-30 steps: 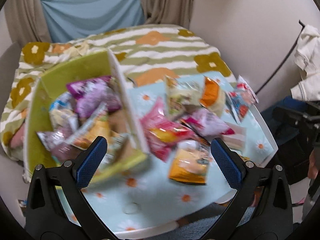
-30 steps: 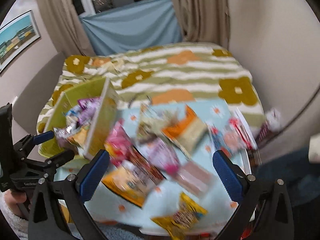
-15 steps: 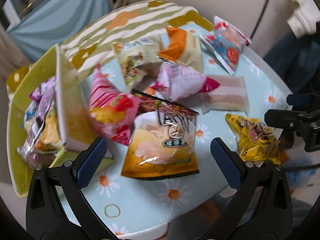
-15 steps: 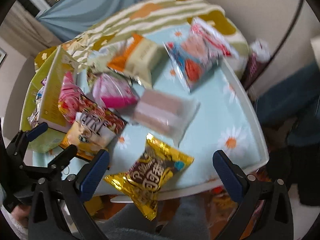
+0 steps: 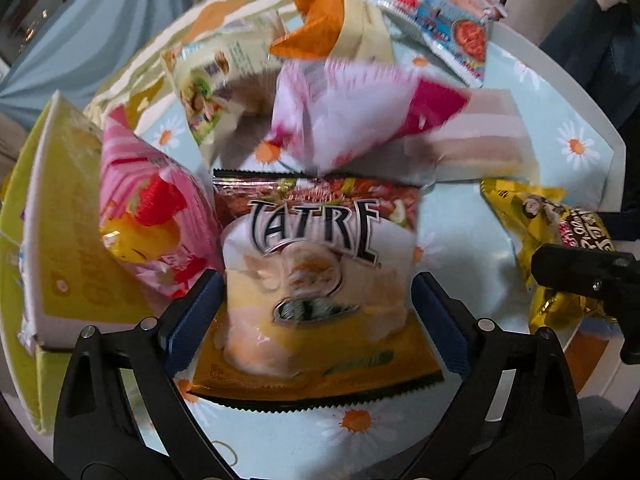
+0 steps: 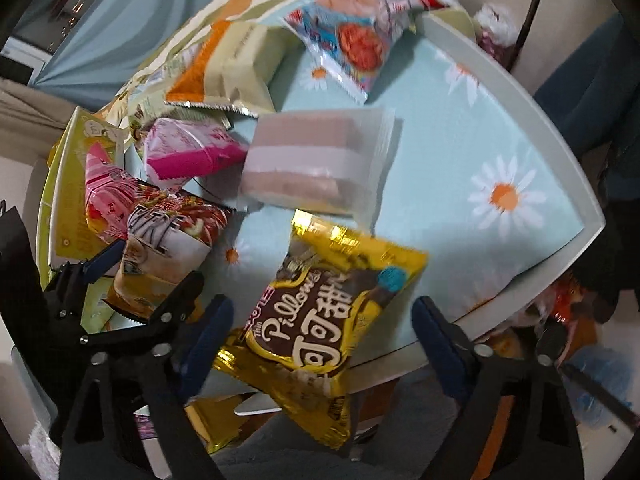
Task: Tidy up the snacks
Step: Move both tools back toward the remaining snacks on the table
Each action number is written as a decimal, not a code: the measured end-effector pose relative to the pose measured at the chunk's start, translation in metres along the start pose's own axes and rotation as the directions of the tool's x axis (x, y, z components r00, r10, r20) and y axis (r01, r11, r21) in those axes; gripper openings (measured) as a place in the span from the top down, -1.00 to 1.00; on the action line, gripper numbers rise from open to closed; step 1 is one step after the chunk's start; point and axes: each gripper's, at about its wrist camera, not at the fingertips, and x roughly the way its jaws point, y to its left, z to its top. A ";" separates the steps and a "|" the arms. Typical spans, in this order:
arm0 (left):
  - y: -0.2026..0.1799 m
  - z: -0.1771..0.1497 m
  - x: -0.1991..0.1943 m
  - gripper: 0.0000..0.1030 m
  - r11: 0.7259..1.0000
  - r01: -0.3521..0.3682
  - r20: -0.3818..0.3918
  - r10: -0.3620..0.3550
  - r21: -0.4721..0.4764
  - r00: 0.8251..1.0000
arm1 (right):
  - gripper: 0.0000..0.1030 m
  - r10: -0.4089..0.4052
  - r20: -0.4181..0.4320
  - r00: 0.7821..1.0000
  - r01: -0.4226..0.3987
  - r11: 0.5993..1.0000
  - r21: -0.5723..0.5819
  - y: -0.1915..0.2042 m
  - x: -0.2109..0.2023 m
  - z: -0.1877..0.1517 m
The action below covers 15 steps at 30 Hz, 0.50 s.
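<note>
- The left gripper (image 5: 316,316) points steeply down over an orange chip bag (image 5: 316,292) lying flat on the worktop (image 5: 460,248). Its jaws are closing with the bag between them; the blue pads sit right at the bag's two side edges, and whether they press yet I cannot tell.
- The chip bag's long axis runs away from the camera, its printed top edge far and its saw-tooth seam near.
- The right gripper (image 6: 320,332) hangs over a yellow cocoa snack bag (image 6: 320,320) at the worktop's near edge. Its jaws are closing with the bag between them; the left pad is close against the bag's side, while the right pad stands clear of it.
- The yellow bag lies on a slant, long axis from near left to far right, its near end overhanging the worktop's edge.
- In the right view, the left gripper (image 6: 148,276) shows just beside the yellow bag.
- A pink strawberry bag (image 5: 152,220) leans just left of the chip bag, touching it, against the wall of a yellow-green box (image 5: 60,240).
- Beyond the chip bag lie a white and magenta bag (image 5: 344,120) and a clear packet of wafers (image 6: 312,160).
- Farther off are a pale bag with an orange corner (image 6: 232,68), a green-printed bag (image 5: 216,80) and a blue and red bag (image 6: 360,36).
- A striped flowered bed cover (image 5: 224,12) lies behind the worktop.
</note>
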 end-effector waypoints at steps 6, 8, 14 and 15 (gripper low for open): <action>0.004 -0.001 0.016 -0.26 0.999 0.033 -0.060 -0.034 -0.018 0.998 | -0.44 -0.008 -0.011 1.000 0.008 1.000 0.023 -0.002 0.009 0.000; 0.005 -0.002 0.017 -0.23 0.999 0.032 -0.062 -0.033 -0.021 0.998 | -0.39 -0.011 -0.012 1.000 0.012 1.000 0.025 -0.002 0.010 0.001; 0.003 -0.006 0.013 -0.13 0.999 0.038 -0.066 -0.040 -0.030 0.997 | -0.25 -0.021 -0.016 1.000 0.021 1.000 0.013 -0.007 0.011 0.009; 0.003 -0.006 0.012 -0.12 0.999 0.037 -0.066 -0.039 -0.034 0.997 | -0.22 -0.021 -0.019 1.000 0.021 1.000 0.011 -0.007 0.012 0.011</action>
